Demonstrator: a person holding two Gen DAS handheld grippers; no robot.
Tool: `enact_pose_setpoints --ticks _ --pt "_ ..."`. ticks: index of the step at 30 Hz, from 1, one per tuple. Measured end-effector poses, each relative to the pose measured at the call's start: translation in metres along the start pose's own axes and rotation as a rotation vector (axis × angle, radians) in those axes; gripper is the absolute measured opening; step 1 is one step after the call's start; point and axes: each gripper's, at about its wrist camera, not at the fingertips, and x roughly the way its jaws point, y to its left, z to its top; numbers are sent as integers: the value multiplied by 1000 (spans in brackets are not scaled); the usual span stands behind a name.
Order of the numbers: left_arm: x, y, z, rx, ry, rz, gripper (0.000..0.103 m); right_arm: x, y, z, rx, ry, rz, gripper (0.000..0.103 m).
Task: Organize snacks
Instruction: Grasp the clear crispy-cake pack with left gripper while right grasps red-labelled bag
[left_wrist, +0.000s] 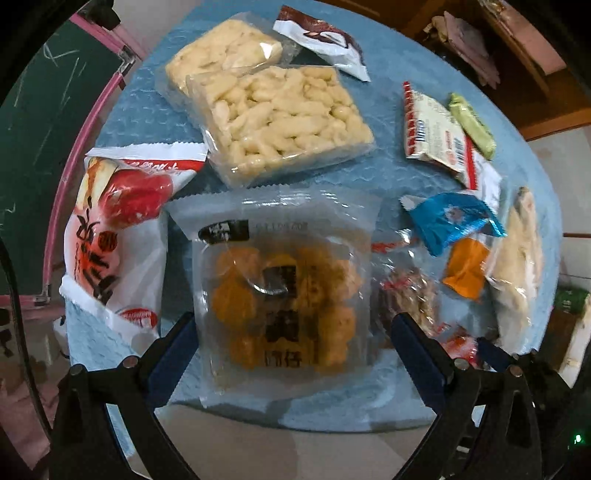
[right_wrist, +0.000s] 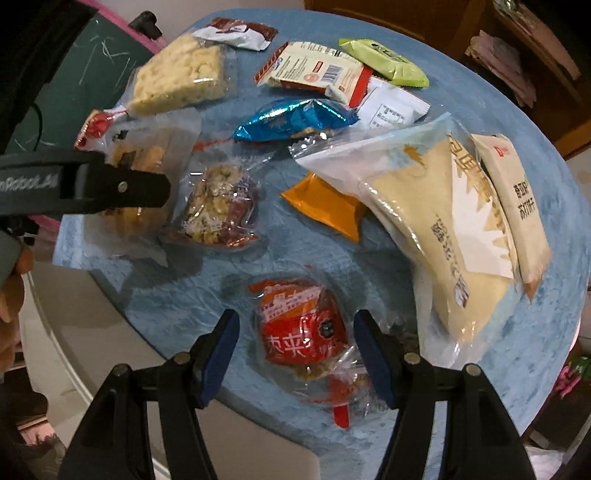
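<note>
My left gripper (left_wrist: 299, 350) points down over a clear pack of orange cookies (left_wrist: 284, 295) on the blue tablecloth (left_wrist: 388, 166). Its blue pads stand on either side of the pack with a gap, so it is open. My right gripper (right_wrist: 297, 354) hangs over a small red-wrapped snack (right_wrist: 303, 332) near the table's front edge. That snack lies between the pads, which do not touch it, so this gripper is open too. In the right wrist view a black finger (right_wrist: 140, 186) of the left gripper crosses the cookie pack (right_wrist: 136, 218).
Two puffed-rice blocks (left_wrist: 280, 122), a red-and-white bag (left_wrist: 114, 236), a blue foil packet (right_wrist: 295, 118), a nut bar (right_wrist: 218, 206), an orange packet (right_wrist: 325, 206) and a large clear bag (right_wrist: 436, 206) crowd the cloth. A green chalkboard (left_wrist: 44, 122) stands at the left.
</note>
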Motion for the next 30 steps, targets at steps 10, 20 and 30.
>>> enact_pose_setpoints --ticks 10,20,30 --pt "10 5 -1 -30 -5 -11 69 11 7 0 -14 -12 -53 45" --pt "-89 -7 -46 138 -195 -68 67 -92 -2 -33 140 -227 68 45" --pt "-218 13 -155 373 -421 -106 68 -204 40 -122 256 -462 149 46"
